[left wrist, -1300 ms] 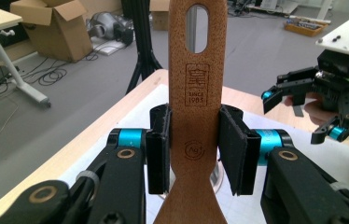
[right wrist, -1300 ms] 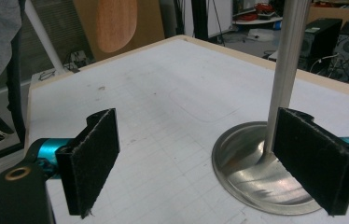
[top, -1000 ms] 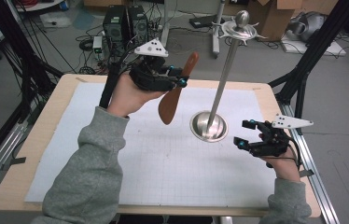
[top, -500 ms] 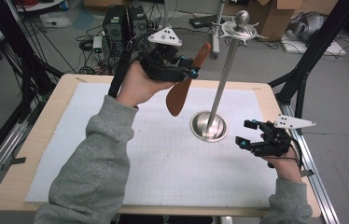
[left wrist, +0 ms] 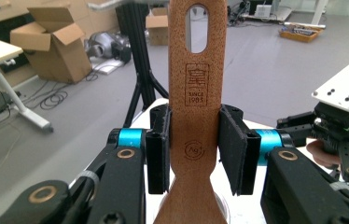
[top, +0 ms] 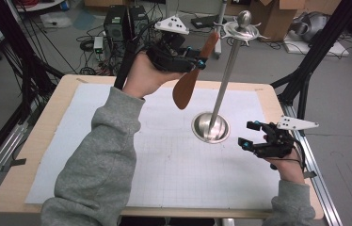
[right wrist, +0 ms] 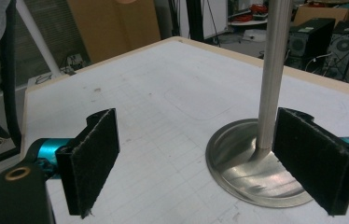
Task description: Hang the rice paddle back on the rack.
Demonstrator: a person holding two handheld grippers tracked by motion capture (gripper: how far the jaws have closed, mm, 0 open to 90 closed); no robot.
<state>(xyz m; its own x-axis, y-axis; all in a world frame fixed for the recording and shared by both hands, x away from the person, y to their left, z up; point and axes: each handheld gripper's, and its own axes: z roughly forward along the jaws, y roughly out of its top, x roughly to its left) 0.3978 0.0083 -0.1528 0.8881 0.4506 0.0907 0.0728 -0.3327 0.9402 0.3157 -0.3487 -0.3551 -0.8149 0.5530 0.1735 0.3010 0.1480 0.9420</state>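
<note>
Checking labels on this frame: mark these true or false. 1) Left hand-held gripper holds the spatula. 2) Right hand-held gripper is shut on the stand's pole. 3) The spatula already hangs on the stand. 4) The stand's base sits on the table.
1) True: the left hand-held gripper clamps the spatula by its handle.
2) False: the right hand-held gripper is open, holding nothing; the pole stands beyond its jaws.
3) False: the spatula is held in the air beside the stand.
4) True: the base rests on the table.
</note>
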